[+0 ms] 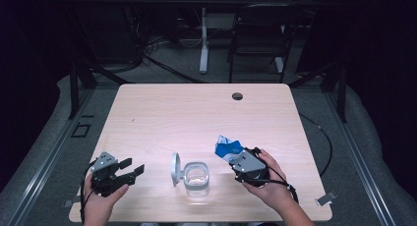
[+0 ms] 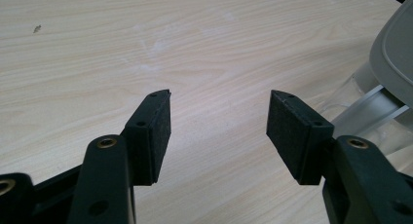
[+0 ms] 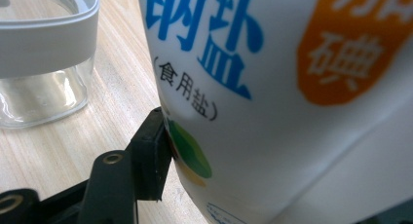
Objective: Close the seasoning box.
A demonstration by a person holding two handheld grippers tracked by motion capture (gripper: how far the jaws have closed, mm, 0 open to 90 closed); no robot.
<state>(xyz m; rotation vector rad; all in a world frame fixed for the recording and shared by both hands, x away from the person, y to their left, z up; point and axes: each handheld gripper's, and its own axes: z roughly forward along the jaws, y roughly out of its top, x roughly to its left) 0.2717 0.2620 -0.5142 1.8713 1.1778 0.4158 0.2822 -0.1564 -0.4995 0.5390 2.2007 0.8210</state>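
Observation:
A white and blue salt bag with Chinese print and an orange patch is held in my right gripper, which is shut on it right of the jar. One black finger presses its side; the other is hidden behind the bag. A clear square jar with a grey rim stands near the table's front edge, its grey lid flipped open to the left. My left gripper hovers open left of the jar, with nothing between its pads. The lid edges in at right.
The light wooden table has a round cable hole near its far edge. A black chair and a white desk leg stand beyond it. A small metal clip sits at the front right corner.

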